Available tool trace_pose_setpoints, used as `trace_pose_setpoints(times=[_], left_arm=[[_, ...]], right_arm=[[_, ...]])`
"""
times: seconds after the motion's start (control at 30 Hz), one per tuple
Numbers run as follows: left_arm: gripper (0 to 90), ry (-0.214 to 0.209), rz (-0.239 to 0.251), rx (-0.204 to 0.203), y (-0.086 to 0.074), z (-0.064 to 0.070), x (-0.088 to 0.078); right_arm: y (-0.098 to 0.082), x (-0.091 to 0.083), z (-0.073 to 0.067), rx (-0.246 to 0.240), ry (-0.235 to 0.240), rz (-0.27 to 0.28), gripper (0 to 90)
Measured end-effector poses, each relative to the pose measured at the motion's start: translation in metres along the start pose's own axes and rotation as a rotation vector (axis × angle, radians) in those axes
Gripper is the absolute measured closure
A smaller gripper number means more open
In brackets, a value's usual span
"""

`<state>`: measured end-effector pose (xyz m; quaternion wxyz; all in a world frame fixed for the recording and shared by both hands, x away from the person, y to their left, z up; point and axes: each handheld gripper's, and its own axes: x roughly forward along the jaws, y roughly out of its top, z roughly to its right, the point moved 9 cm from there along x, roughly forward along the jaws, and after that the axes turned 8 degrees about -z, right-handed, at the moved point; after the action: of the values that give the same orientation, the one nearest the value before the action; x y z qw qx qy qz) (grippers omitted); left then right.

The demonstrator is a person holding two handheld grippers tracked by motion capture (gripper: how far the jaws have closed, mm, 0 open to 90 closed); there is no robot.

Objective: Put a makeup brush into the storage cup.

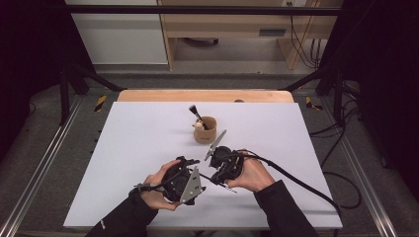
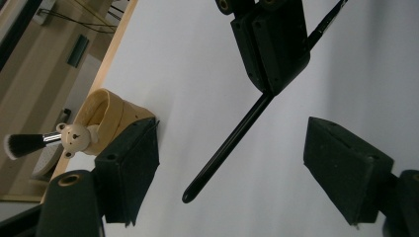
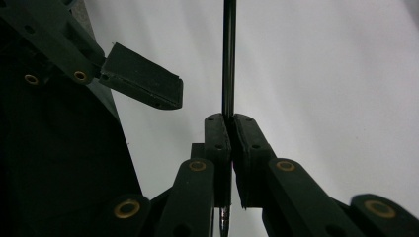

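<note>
A thin black brush handle (image 2: 222, 153) is clamped between the jaws of my right gripper (image 3: 229, 118), which is shut on it; the handle (image 3: 228, 59) runs on ahead of the pads. Its rounded end hangs between the two jaws of my left gripper (image 2: 232, 138), which stand apart on either side without touching it. In the high view both grippers meet near the table's front middle, left gripper (image 1: 197, 165) and right gripper (image 1: 212, 170) tip to tip. Behind them stands a tan cup (image 1: 205, 131) with a bear-headed brush (image 2: 74, 138) leaning in it.
The white tabletop (image 1: 148, 128) has a wooden strip along its far edge. My right gripper's cable (image 1: 296, 180) trails off to the front right. Black frame posts and floor cables flank the table, with wooden furniture beyond.
</note>
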<state>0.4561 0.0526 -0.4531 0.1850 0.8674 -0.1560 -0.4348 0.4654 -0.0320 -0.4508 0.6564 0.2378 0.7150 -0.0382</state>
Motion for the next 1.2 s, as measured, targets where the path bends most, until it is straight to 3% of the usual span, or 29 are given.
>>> trace_pose_setpoints(times=[0.07, 0.13, 0.17, 0.47, 0.8, 1.03, 1.2], left_arm=[[22.5, -0.003, 0.010, -0.003, 0.0016, 0.0013, 0.0005], [23.5, 0.000, -0.007, 0.021, 0.0012, 0.0010, -0.0001], [23.8, -0.004, 0.006, 0.006, 0.0028, 0.0026, 0.0007], [29.2, -0.006, -0.018, 0.073, 0.0058, 0.0050, 0.0013], [34.3, -0.011, -0.027, 0.090, 0.0078, 0.0072, 0.0042], [38.5, 0.007, -0.041, 0.112, 0.0079, 0.0078, 0.0061], [43.0, 0.031, -0.052, 0.151, 0.0082, 0.0075, 0.0076]], right_arm=[[0.0000, 0.0000, -0.0001, -0.002, 0.001, 0.000, 85.7], [0.0002, 0.0004, -0.0004, -0.002, 0.004, -0.001, 85.7], [0.0000, 0.0003, -0.0004, -0.004, 0.004, -0.005, 85.7], [0.0003, 0.0006, -0.0020, 0.000, 0.011, -0.009, 85.7], [0.0011, 0.0013, -0.0027, -0.009, 0.012, -0.011, 85.7], [0.0024, 0.0000, -0.0043, -0.009, 0.013, -0.011, 85.7], [0.0026, 0.0001, -0.0043, -0.015, 0.013, -0.014, 85.7]])
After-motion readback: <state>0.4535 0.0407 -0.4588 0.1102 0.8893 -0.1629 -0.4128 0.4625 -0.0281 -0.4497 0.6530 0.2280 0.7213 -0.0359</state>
